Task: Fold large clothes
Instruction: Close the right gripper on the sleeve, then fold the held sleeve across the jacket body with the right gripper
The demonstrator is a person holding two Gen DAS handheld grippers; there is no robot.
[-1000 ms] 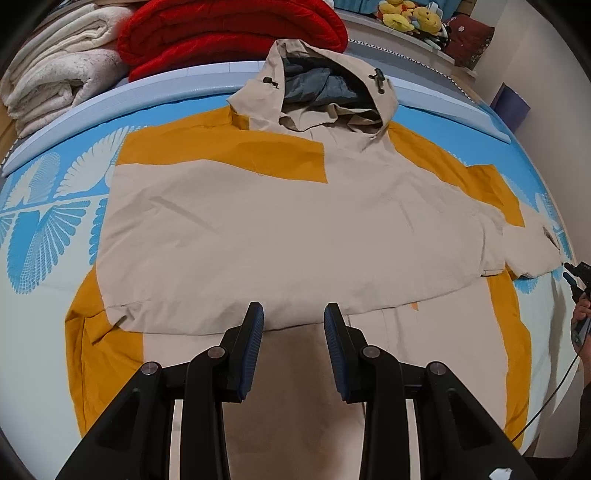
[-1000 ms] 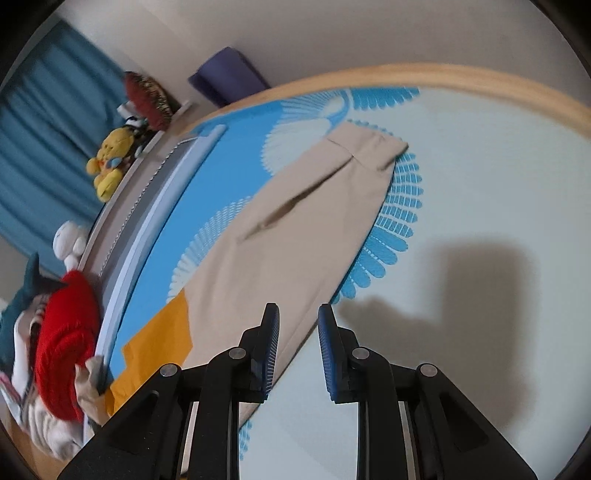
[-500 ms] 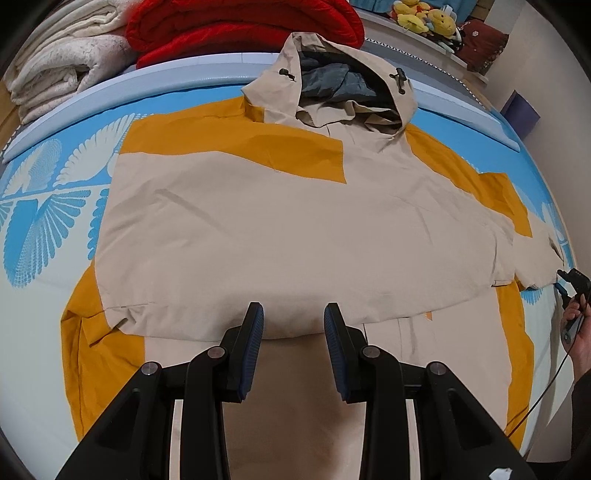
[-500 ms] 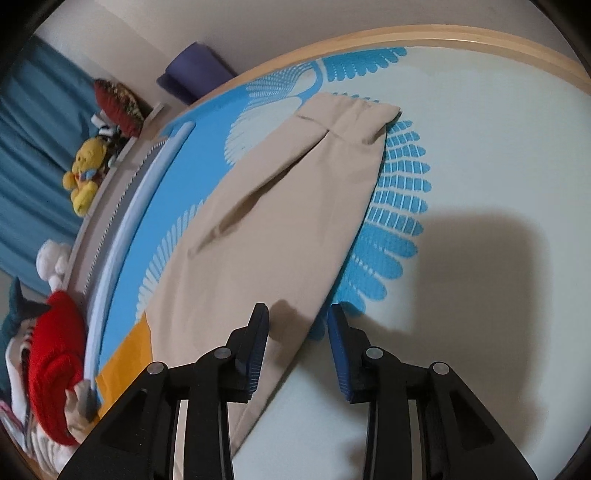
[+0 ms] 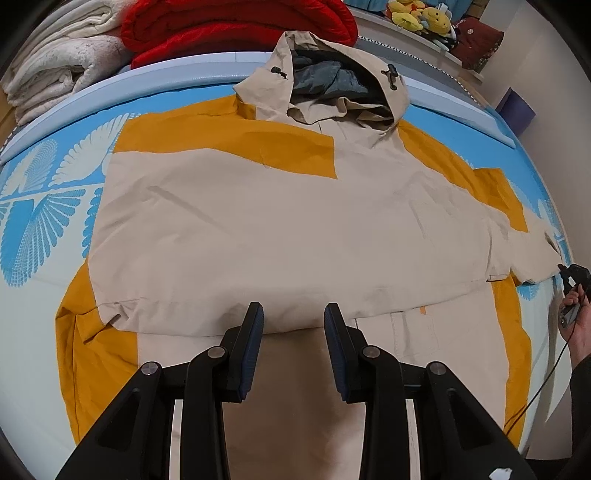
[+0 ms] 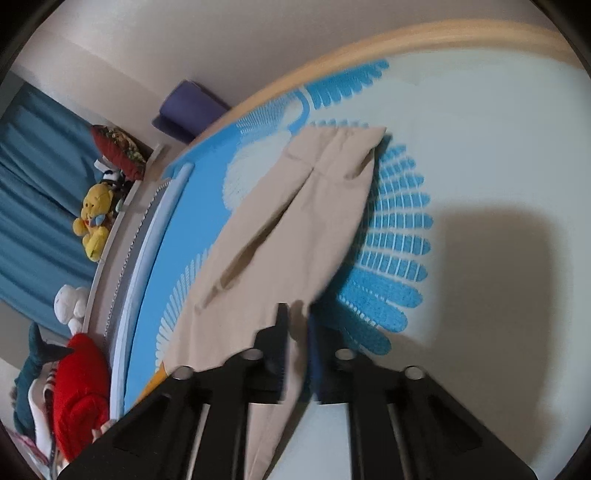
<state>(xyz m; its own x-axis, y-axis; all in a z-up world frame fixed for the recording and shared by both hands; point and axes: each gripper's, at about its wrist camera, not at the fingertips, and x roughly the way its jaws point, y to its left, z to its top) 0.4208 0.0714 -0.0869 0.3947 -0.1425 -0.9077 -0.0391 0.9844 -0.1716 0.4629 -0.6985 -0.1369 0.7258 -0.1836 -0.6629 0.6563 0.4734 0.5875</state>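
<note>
Bedding with a blue feather print (image 5: 40, 206) serves as the work surface; stacked red and cream blankets (image 5: 229, 29) lie at its far edge.

Left wrist view:
- A beige-and-orange hooded jacket (image 5: 280, 229) lies flat, face up, hood toward the far edge. Spreading it fully gives straight fold lines.
- One sleeve is laid across the chest from the left, its lower edge just beyond the fingertips.
- The left gripper (image 5: 292, 317) hovers above the lower body of the jacket, near the centre. Its jaws are spread and hold nothing. This central position suits waiting or steadying; which is intended cannot be told.
- At the far right, the right gripper (image 5: 574, 275) sits at the end of the other sleeve.

Right wrist view:
- The right sleeve (image 6: 295, 229) extends away from the camera to its cuff (image 6: 340, 147), lying on the bedding.
- The right gripper (image 6: 295, 317) has its jaws drawn close with the near edge of the sleeve between them. The frame is blurred, so full clamping cannot be confirmed; a pinch appears established.
- Gripping the edge, in my judgement, prepares the sleeve to be carried across the chest.
</note>
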